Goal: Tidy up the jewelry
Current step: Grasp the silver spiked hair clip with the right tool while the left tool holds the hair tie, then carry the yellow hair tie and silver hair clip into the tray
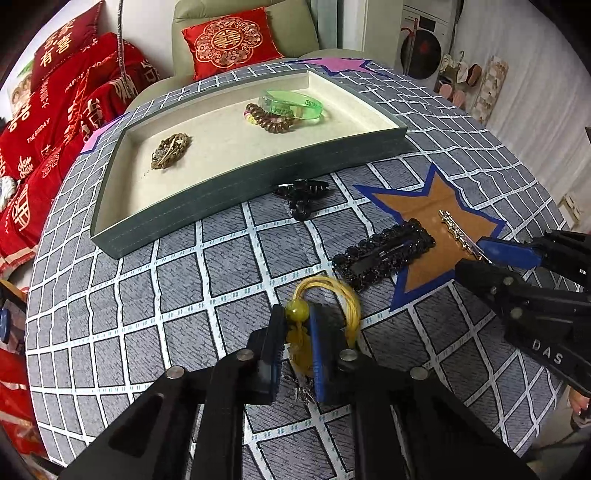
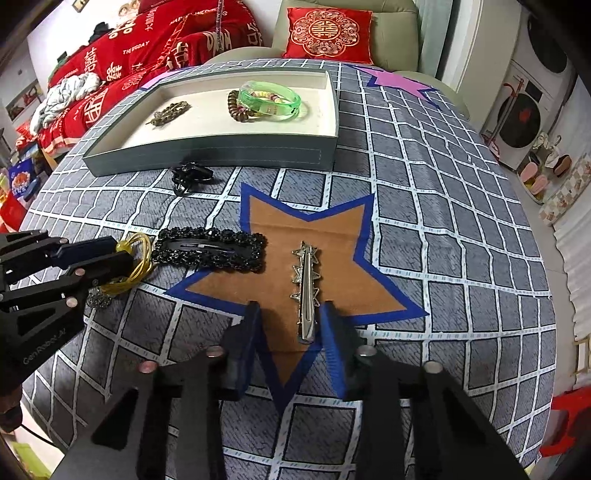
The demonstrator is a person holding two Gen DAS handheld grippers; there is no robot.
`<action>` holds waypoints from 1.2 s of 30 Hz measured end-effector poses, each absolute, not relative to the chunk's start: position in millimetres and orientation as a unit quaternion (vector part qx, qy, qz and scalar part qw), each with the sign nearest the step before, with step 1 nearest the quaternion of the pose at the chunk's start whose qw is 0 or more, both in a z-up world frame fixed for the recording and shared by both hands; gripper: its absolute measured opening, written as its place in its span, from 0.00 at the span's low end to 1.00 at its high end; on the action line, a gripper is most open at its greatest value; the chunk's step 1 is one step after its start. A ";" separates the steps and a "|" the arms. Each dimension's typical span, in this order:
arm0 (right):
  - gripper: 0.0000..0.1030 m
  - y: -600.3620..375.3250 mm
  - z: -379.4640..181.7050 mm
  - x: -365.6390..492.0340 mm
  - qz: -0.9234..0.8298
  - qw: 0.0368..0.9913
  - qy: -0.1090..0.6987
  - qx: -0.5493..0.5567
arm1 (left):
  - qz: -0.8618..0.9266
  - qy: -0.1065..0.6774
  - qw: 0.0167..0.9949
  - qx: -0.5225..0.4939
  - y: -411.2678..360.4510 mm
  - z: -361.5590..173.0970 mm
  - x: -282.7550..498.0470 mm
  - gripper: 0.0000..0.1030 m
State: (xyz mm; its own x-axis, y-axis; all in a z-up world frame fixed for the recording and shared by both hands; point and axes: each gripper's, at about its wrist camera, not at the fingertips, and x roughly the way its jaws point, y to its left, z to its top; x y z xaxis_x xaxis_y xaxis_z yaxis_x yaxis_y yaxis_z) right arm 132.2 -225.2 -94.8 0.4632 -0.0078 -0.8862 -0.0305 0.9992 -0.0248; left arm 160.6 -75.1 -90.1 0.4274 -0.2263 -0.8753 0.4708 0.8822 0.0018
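My left gripper (image 1: 297, 319) is shut on a yellow beaded cord bracelet (image 1: 332, 299), low over the tablecloth; it also shows in the right wrist view (image 2: 136, 264). My right gripper (image 2: 290, 314) is open, its fingers on either side of the near end of a silver star hair clip (image 2: 306, 291) lying on the brown star patch (image 2: 325, 236). A black beaded rectangular clip (image 2: 210, 251) lies between the two grippers. A black claw clip (image 2: 190, 177) lies in front of the grey tray (image 2: 221, 151), which holds a green bangle (image 2: 269, 99), a brown bead bracelet (image 2: 236, 107) and a bronze piece (image 2: 168, 112).
The round table has a grey checked cloth with a purple star (image 2: 399, 83) at the far right. Red cushions and a sofa (image 2: 321, 33) stand behind the table. A small dark metal charm (image 2: 98, 299) lies beneath the left gripper.
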 end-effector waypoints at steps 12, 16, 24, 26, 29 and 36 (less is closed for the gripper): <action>0.11 -246.2 -89.6 121.4 0.012 0.858 0.512 0.041 | -0.180 0.474 0.860 0.064 -42.4 -77.4 158.7 0.21; 0.11 -255.6 -82.8 115.7 0.018 0.859 0.506 0.070 | -0.176 0.469 0.865 0.042 -29.7 -71.2 155.7 0.21; 0.11 -261.3 -70.6 109.0 0.023 0.862 0.498 0.094 | -0.173 0.462 0.870 0.016 -15.2 -63.9 150.4 0.21; 0.11 -261.6 -67.6 107.7 0.024 0.863 0.495 0.096 | -0.174 0.460 0.870 0.007 -11.0 -60.4 149.7 0.21; 0.11 -261.7 -60.9 106.1 0.027 0.866 0.489 0.101 | -0.173 0.454 0.874 -0.001 -4.7 -53.5 148.9 0.21; 0.11 -261.8 -46.0 107.1 0.033 0.871 0.478 0.110 | -0.171 0.437 0.883 -0.011 6.0 -37.2 149.4 0.21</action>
State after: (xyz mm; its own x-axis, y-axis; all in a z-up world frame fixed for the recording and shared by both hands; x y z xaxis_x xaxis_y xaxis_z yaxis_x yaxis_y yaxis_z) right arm 107.1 -261.8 -46.0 0.5412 0.1621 -0.8251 0.0480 0.9737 0.2228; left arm 149.4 6.0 -37.2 0.5595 -0.3114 -0.7681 0.2927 0.9413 -0.1683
